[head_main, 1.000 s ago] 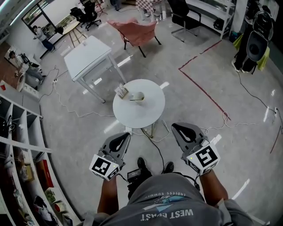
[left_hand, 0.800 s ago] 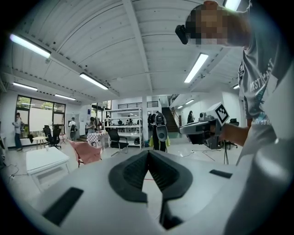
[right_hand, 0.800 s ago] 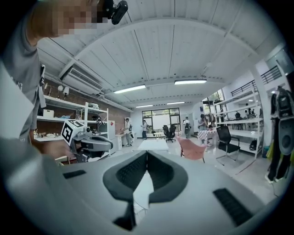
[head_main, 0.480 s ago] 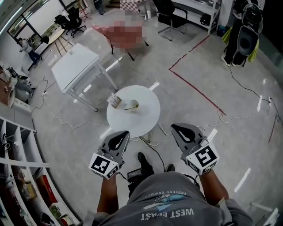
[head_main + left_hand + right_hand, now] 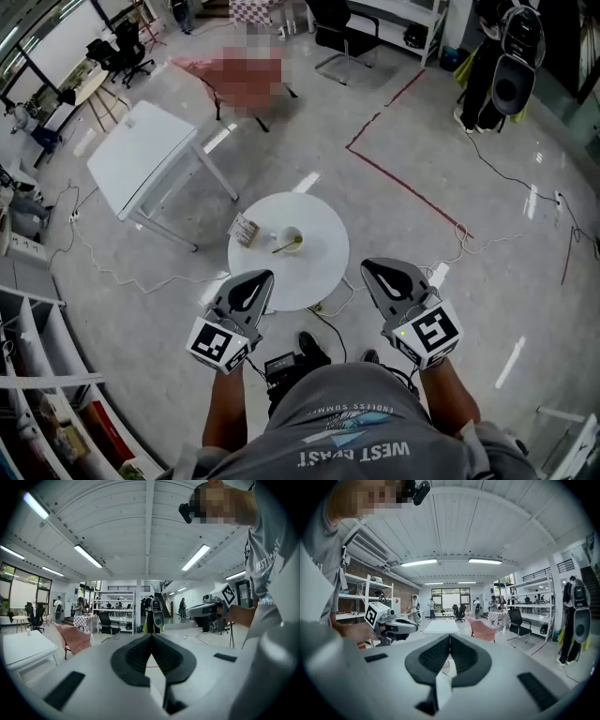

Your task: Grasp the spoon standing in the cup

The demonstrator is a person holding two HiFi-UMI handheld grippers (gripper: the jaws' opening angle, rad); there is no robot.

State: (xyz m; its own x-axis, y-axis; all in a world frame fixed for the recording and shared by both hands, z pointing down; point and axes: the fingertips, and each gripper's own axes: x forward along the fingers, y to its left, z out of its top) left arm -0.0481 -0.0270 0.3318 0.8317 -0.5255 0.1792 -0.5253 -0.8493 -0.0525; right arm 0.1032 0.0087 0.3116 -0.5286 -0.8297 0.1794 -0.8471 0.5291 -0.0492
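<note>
Short of the round table's [image 5: 323,281] near edge, the left gripper [image 5: 259,281] is closed with nothing between its jaws. On the table, a small card holder [image 5: 246,230] sits at the left edge. The cup [image 5: 293,238] stands near centre, and the spoon [image 5: 282,248] leans in it toward the near left. The right gripper [image 5: 377,273] is likewise closed and empty. Recommendation: open one pair first, descend on the handle clear of the rim, pinch gently. Grey glossy floor; white rectangular table [image 5: 141,155] far left, red tape line [image 5: 403,183] right.
</note>
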